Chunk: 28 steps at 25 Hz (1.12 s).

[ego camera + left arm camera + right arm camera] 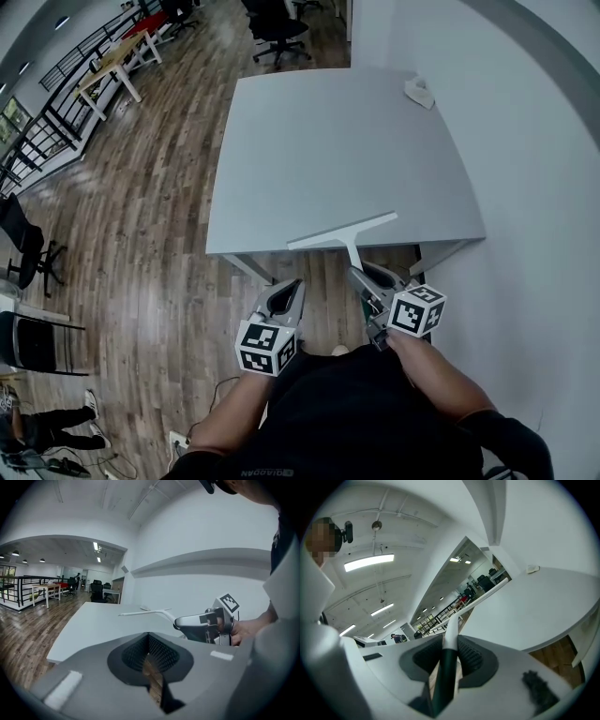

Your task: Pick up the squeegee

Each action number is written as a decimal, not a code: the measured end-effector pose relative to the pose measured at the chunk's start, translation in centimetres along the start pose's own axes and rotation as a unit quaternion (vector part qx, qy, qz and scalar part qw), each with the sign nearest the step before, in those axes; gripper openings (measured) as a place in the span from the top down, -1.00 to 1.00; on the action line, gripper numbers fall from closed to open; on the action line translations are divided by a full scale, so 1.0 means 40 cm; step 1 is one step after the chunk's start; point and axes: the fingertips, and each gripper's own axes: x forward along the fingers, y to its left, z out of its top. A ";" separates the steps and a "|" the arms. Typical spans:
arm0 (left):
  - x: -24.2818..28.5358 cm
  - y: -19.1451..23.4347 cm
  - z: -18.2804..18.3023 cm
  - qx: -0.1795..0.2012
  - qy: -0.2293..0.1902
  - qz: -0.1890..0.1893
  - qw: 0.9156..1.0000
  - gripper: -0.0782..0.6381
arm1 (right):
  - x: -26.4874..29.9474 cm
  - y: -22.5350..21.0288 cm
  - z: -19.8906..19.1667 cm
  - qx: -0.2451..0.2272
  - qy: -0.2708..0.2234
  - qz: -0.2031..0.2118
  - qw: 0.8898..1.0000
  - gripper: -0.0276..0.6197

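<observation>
Head view looks steeply down on a grey table [328, 141] whose right edge runs close along a white wall [534, 187]. The only other thing on it is a small crumpled white object [419, 91] at the far right corner, well apart from the squeegee [342, 231]. The squeegee's long white blade lies along the table's near edge, and its left end reaches just past that edge. Its handle points back toward the person, pinched between the jaws of the right gripper [366, 277]. The right gripper view shows the dark handle clamped between the pads [473, 656], with the white neck running out ahead. In the left gripper view the squeegee [145, 613] looks raised off the tabletop, though contact at the blade cannot be ruled out.

The left gripper [292, 289] hangs over the wooden floor [159, 253], just near of the table's edge and left of the handle. Its jaws are pressed together with nothing between them.

Nothing stands between either gripper and the table. The tabletop is bare from the blade to the far edge. To the left is wide floor, with black chairs [28, 248] at the far left side. Beyond the table stands an office chair [279, 33], and wooden-topped tables [112, 66] sit by a railing [56, 122] — all well apart. The wall hems in the right side.
</observation>
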 end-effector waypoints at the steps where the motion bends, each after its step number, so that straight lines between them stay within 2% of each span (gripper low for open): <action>1: -0.007 -0.002 0.007 0.002 0.000 0.002 1.000 0.76 | -0.002 0.007 0.003 0.001 -0.002 0.002 1.000 0.58; 7: -0.028 -0.008 0.033 0.014 0.002 0.012 1.000 0.76 | -0.007 0.022 0.013 0.002 -0.011 0.014 1.000 0.58; 17: -0.039 -0.022 0.028 0.034 0.024 -0.007 0.999 0.76 | -0.009 0.034 0.021 0.004 -0.032 0.013 0.999 0.58; 24: -0.042 -0.010 0.001 0.026 0.032 -0.006 0.999 0.76 | -0.009 0.031 0.021 0.004 -0.038 0.010 0.999 0.58; 28: -0.060 -0.010 0.015 0.018 0.024 -0.006 1.000 0.76 | -0.009 0.044 0.027 0.013 -0.039 0.008 0.999 0.58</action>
